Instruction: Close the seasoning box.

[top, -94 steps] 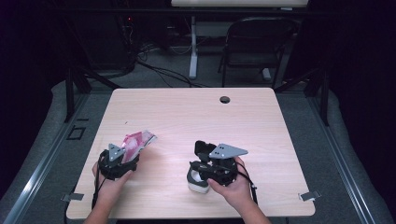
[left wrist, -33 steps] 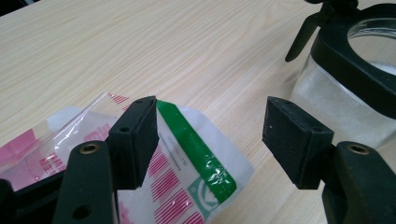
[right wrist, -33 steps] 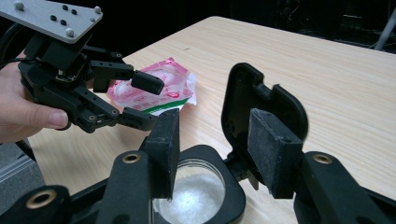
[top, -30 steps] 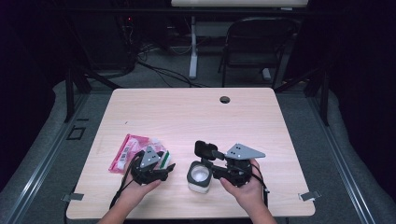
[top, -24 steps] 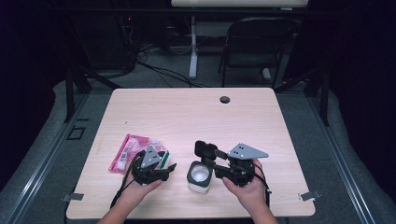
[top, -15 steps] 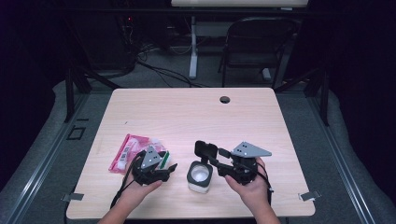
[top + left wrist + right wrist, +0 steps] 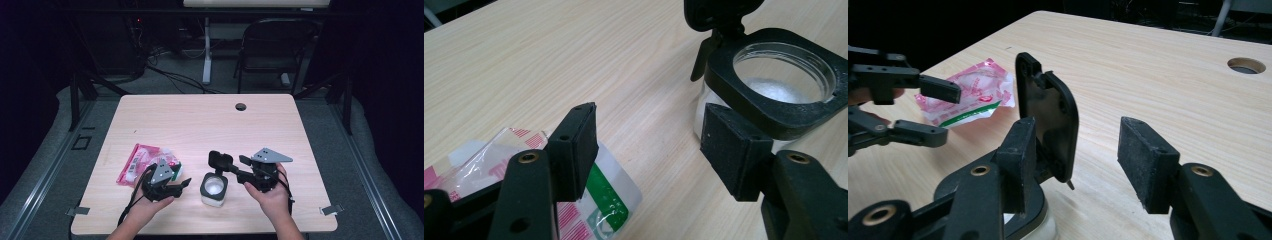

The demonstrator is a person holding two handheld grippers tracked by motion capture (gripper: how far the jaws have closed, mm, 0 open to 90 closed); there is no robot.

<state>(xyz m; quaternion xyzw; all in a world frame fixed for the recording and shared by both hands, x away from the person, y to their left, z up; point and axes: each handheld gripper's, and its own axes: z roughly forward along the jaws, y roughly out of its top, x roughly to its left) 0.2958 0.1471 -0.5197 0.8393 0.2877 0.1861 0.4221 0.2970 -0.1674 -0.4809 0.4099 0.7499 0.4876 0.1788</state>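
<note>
Light wood table (image 7: 175, 120), round cable hole (image 7: 241, 106) near its far edge. Beyond the table: black folding chair (image 7: 272, 50), white stand leg (image 7: 206, 55), floor cables (image 7: 170, 75). Grey carpet (image 7: 45, 150) around the table; surroundings dark.

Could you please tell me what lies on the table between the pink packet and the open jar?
In the high view, the left gripper sits between the pink packet and the jar; beneath it is only bare table.
</note>
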